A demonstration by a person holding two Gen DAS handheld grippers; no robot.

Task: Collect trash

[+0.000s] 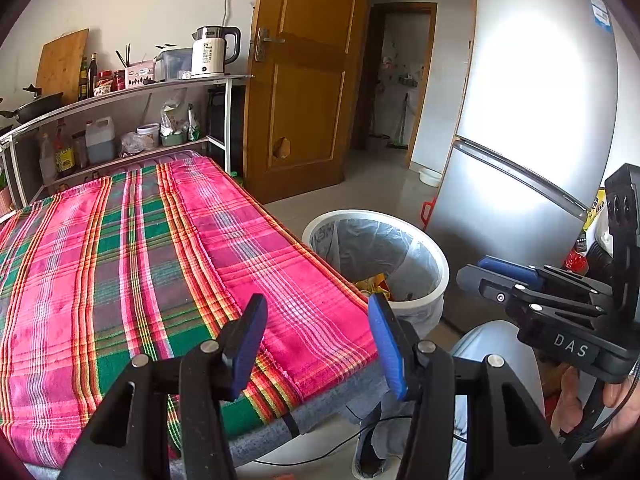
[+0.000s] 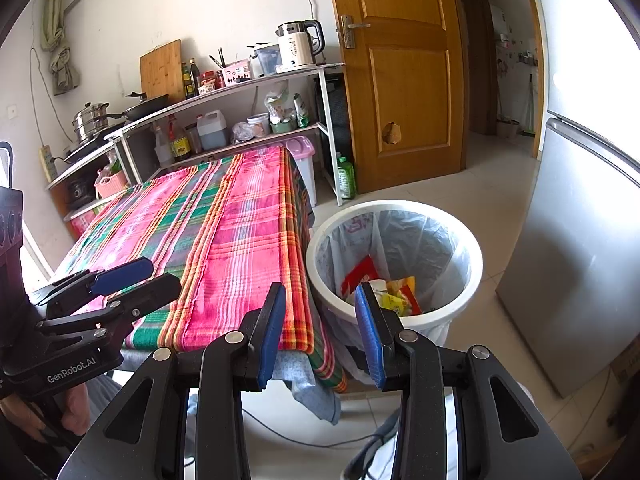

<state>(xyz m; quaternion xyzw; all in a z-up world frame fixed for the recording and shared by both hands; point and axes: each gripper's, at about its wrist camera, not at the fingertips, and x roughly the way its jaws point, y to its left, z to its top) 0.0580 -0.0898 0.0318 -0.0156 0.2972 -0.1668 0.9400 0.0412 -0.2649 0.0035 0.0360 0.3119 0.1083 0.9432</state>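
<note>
A white trash bin (image 2: 460,240) with a clear liner stands on the floor beside the table; it also shows in the left wrist view (image 1: 438,258). Red and yellow wrappers (image 2: 396,292) lie inside it. My right gripper (image 2: 320,326) is open and empty, held near the table's front corner, short of the bin. My left gripper (image 1: 318,340) is open and empty above the table's front edge. The plaid cloth (image 1: 160,248) on the table carries no trash that I can see. The right gripper appears in the left wrist view (image 1: 504,280), and the left gripper in the right wrist view (image 2: 148,280).
A silver fridge (image 2: 580,260) stands right of the bin. A metal shelf (image 2: 256,80) with a kettle (image 2: 298,46), bottles and pots runs behind the table. A wooden door (image 2: 404,80) is at the back. A cable lies on the floor below the table.
</note>
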